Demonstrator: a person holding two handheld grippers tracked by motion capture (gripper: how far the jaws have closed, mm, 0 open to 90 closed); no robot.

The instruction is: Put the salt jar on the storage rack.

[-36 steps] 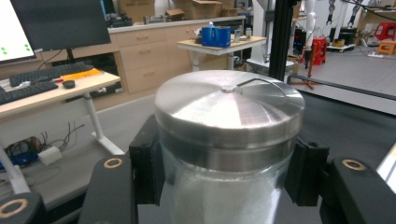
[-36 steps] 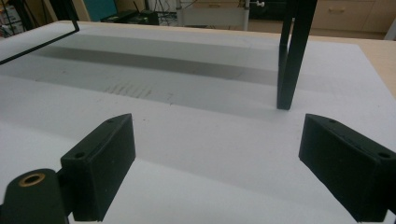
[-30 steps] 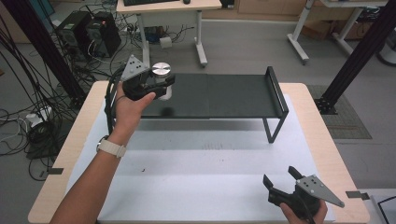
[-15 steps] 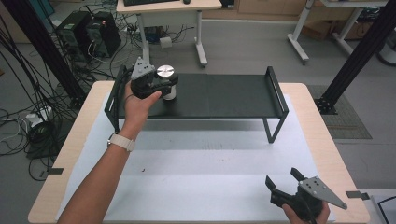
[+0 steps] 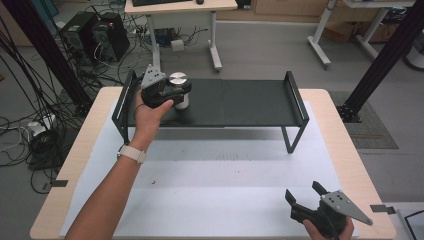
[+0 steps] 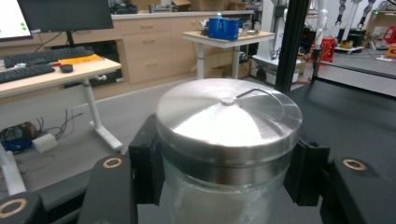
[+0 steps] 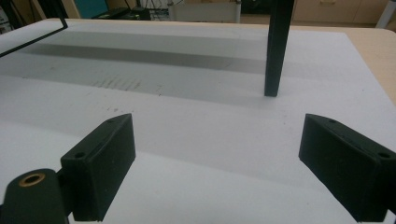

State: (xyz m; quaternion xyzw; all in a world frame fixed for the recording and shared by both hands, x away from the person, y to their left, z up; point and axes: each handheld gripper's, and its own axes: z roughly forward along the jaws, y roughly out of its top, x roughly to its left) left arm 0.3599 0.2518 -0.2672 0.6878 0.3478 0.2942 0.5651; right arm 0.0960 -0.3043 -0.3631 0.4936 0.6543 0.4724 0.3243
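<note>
high view: the left gripper [image 5: 172,92] is held at the left end of a black metal shelf [image 5: 240,102] that stands on a white mat [image 5: 220,180] over a wooden table [image 5: 345,145]. its jaws clasp a glass jar [image 5: 179,90] with a round steel lid, which stands upright on the shelf top. the left forearm, wearing a pale wristband [image 5: 132,153], reaches in from the bottom edge. the right gripper [image 5: 306,196] rests low at the near right corner of the mat, well apart from the shelf, jaws spread with nothing between them.

left gripper view: the two black jaws press against opposite sides of the jar [image 6: 229,154] just under its brushed steel lid [image 6: 228,119]; a thin wire handle lies flat on the lid.

right gripper view: the jaws stand wide apart over the bare mat [image 7: 196,135]; one black shelf leg [image 7: 276,51] rises ahead.
</note>
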